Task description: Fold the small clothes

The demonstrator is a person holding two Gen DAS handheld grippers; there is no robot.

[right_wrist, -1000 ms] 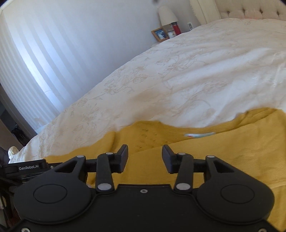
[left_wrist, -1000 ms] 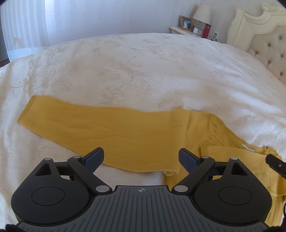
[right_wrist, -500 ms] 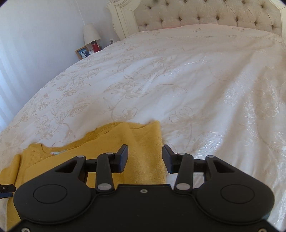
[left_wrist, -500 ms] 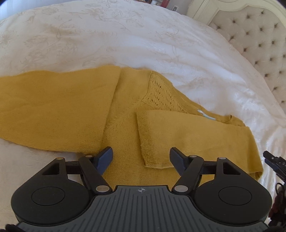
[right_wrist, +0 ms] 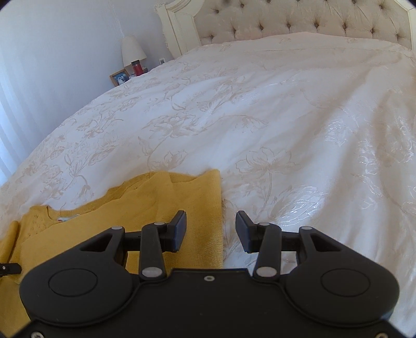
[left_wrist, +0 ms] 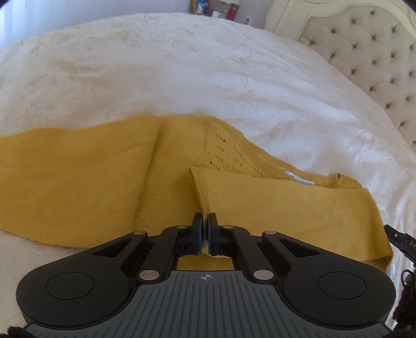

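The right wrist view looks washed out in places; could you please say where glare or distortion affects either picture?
Right wrist view: sunlight glints on the white floral bedspread at right; fisheye bows the tufted cream headboard. Left wrist view: bedspread bleached above the mustard knitted sweater.

Mustard knit sweater (left_wrist: 78, 182), sleeve folded across

Both wrist views look steeply down, close over the yellow sweater (left_wrist: 78, 182) on the bed (right_wrist: 286, 117)
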